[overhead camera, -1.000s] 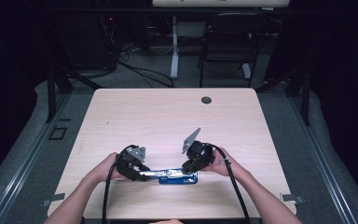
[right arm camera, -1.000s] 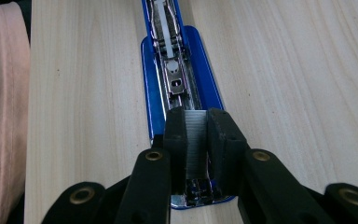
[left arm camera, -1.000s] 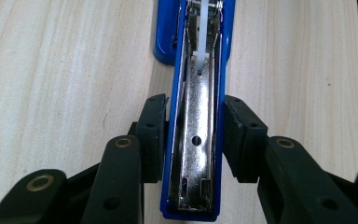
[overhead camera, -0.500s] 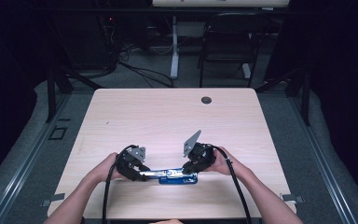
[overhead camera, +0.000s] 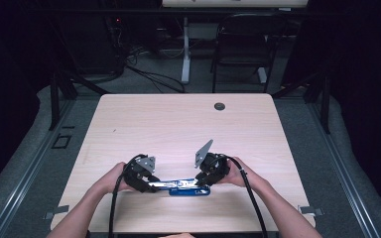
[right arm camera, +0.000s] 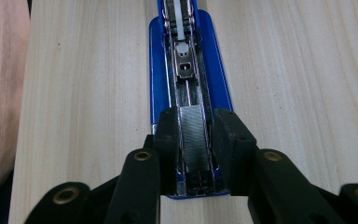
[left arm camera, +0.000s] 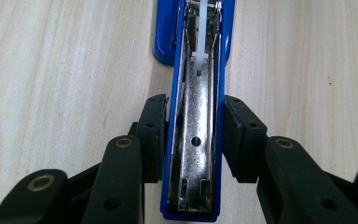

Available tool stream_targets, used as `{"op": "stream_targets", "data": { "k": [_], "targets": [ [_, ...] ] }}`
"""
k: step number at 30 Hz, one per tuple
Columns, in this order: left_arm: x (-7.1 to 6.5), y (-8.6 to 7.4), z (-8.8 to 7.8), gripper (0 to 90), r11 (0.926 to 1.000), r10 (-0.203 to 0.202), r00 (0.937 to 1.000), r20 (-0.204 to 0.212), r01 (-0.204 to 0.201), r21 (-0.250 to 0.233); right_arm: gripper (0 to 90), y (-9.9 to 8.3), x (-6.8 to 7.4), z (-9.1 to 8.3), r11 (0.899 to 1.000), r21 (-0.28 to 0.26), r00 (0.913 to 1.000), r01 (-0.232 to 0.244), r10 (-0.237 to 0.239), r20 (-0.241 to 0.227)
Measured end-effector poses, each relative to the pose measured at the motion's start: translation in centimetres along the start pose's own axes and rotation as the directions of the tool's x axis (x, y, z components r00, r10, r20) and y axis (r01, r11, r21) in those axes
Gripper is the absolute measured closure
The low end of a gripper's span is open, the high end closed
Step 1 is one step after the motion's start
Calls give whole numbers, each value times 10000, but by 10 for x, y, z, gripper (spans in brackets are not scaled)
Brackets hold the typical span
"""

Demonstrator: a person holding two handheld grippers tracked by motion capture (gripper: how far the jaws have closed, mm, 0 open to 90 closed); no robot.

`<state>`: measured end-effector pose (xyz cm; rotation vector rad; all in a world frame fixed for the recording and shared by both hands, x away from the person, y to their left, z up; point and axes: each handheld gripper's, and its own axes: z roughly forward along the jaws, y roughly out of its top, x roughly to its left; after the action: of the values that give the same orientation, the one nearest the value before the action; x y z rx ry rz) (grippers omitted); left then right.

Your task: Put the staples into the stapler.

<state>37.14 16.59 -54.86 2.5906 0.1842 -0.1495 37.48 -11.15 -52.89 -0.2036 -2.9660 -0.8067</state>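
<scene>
The right gripper (right arm camera: 193, 140) straddles a strip of staples (right arm camera: 193, 135) in the magazine of the opened blue stapler (overhead camera: 183, 187). Its jaws have just been opening, so the pads look eased off the strip, probably seated now. The left gripper (left arm camera: 193, 135) is clamped on the stapler's flipped-open top arm. The stapler lies near the table's (overhead camera: 178, 129) front edge, so closing it looks like the next step.

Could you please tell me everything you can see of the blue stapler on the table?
The blue stapler lies swung open flat near the table's front edge, its shiny metal inside facing up. The left gripper clamps the blue arm with the bare metal channel; the right gripper, whose jaws have just been opening, brackets the magazine, where a strip of staples lies.
</scene>
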Motion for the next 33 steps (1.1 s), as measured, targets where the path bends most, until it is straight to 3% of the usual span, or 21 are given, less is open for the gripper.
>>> {"op": "stream_targets", "data": {
  "k": [5, 10, 18, 25, 31, 33],
  "targets": [
    [0, 0, 0, 631, 10000, 10, 10000, 2, -10, -6, 677, -1, -3, -5, 9987, -169, 9988, -479, 478, -52],
    [0, 0, 0, 631, 10000, 9, 10000, 8, -9, -2, 627, 2, -4, -4, 9933, -343, 9935, -1105, 1114, 246],
    [0, 1, -1, 632, 10000, 4, 10000, -45, -3, 43, 515, 8, -5, 3, 9726, -449, 9708, -2281, 2307, 653],
    [0, 1, -1, 632, 10000, 12, 10000, -44, -12, 34, 455, 12, -3, 12, 9599, -462, 9548, -2766, 2799, 1002],
    [-1, 1, -1, 632, 10000, 22, 10000, -30, -22, 24, 448, 13, -4, 14, 9572, -275, 9500, -2883, 2895, 1167],
    [-2, 1, -2, 633, 9999, 46, 9997, -227, -43, 140, 446, 11, -4, 14, 9540, -291, 9472, -2983, 2996, 1142]
  ]
}}
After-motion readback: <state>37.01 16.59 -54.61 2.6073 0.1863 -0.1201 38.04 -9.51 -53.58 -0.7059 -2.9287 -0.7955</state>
